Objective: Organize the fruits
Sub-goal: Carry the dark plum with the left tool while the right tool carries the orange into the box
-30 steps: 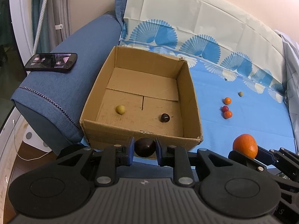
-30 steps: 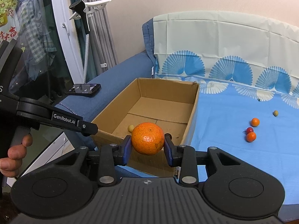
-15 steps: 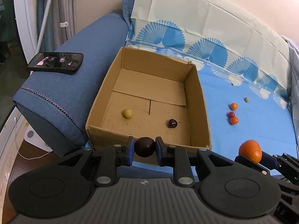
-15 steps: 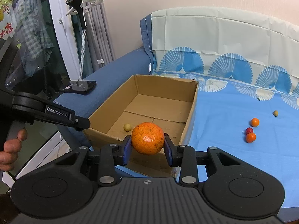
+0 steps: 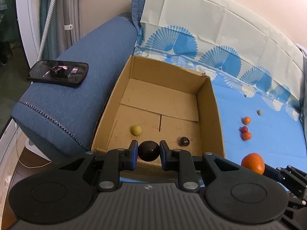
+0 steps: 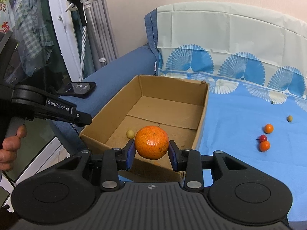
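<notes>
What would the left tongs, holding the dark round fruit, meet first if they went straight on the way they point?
Probably the brown cardboard box: its near wall or floor lies just past the left tongs and dark round fruit; depth is unclear.

"GenRobot.AI" stands in white on the left claw [image 6: 84,117].

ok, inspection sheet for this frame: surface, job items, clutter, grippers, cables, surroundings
Surface: blue patterned sheet over a sofa.
Job's things: cardboard box holding a yellow fruit and a small dark fruit; two small orange fruits, a red one and a tan one loose on the sheet.
Clutter: phone on the blue armrest.
Grippers: left gripper shut on a dark round fruit; right gripper shut on an orange.
Cables: nothing seen.
Surroundings: wall, curtain, window.
</notes>
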